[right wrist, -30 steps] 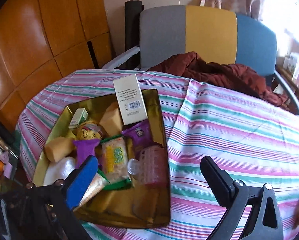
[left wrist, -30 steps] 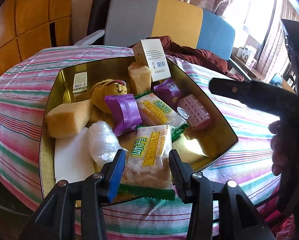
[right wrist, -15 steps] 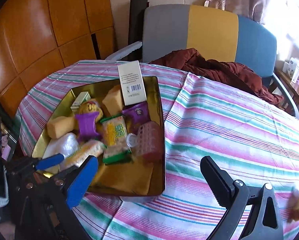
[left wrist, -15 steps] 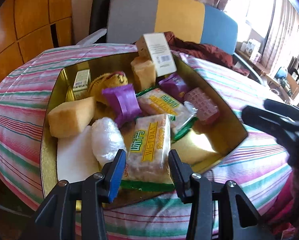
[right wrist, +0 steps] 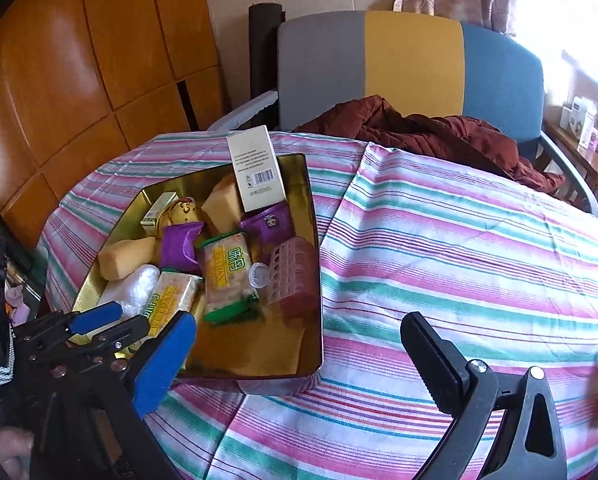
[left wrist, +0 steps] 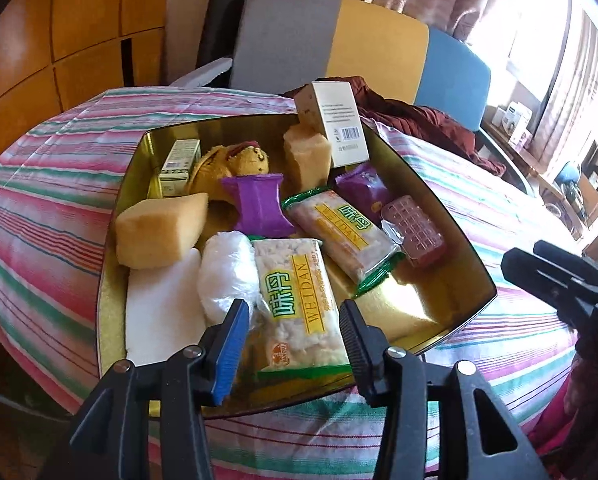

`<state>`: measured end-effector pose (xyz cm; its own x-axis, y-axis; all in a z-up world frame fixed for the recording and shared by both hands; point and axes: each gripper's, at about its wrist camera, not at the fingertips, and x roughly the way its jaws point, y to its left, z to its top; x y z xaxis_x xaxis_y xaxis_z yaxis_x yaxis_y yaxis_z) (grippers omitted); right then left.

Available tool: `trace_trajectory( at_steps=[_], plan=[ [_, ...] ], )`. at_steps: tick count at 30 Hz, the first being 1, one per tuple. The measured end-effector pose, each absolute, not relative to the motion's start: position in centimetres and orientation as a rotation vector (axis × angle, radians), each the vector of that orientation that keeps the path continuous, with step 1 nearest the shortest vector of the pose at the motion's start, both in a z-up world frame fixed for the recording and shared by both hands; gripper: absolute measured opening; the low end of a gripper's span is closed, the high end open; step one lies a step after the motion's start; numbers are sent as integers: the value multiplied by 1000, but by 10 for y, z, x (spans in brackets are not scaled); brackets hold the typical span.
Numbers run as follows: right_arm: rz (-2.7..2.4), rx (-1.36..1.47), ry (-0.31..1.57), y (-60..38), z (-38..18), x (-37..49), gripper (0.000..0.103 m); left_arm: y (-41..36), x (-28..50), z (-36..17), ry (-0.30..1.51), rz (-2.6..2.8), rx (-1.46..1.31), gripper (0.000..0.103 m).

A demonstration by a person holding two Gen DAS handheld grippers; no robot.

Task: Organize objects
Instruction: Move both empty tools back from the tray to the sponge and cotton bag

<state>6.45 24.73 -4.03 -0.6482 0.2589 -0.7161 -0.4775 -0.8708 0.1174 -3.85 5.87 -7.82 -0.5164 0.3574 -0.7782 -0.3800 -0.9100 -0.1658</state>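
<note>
A gold tin tray [left wrist: 451, 240] [right wrist: 313, 240] on the striped tablecloth holds several snacks and small things. My left gripper [left wrist: 293, 330] [right wrist: 111, 322] hovers open at the tray's near edge, its fingers either side of a yellow-and-green Weidan cracker packet [left wrist: 295, 296] [right wrist: 171, 300]; I cannot tell if they touch it. A second Weidan packet [left wrist: 341, 232], a purple wrapper [left wrist: 257, 204], a pink plastic roller [left wrist: 413, 230], sponge cakes [left wrist: 159, 230], a white bundle [left wrist: 225, 276] and a tall white box [left wrist: 341, 124] lie inside. My right gripper [right wrist: 299, 354] is open and empty over the cloth, right of the tray.
A striped cloth [right wrist: 459, 260] covers the round table. A grey, yellow and blue chair [right wrist: 411, 64] with a maroon jacket [right wrist: 427, 132] stands behind it. Wooden panels [right wrist: 79, 80] are at the left. The right gripper's black finger [left wrist: 555, 276] shows at the left wrist view's right.
The left gripper has stayed at the near Weidan packet. The right gripper has pulled back and to the right, so more of the tray and cloth shows.
</note>
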Motion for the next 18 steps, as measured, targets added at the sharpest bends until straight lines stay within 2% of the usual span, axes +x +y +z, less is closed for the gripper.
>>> trace_trajectory(
  at_steps=[6,18],
  plan=[
    [2501,-991,420,250,-39,75,103,52,-37,-69,-32,2427,-1226,49],
    [2380,-1040,371,268,-45,101,103,63,-27,-51,-17,2390,-1138,49]
  ],
)
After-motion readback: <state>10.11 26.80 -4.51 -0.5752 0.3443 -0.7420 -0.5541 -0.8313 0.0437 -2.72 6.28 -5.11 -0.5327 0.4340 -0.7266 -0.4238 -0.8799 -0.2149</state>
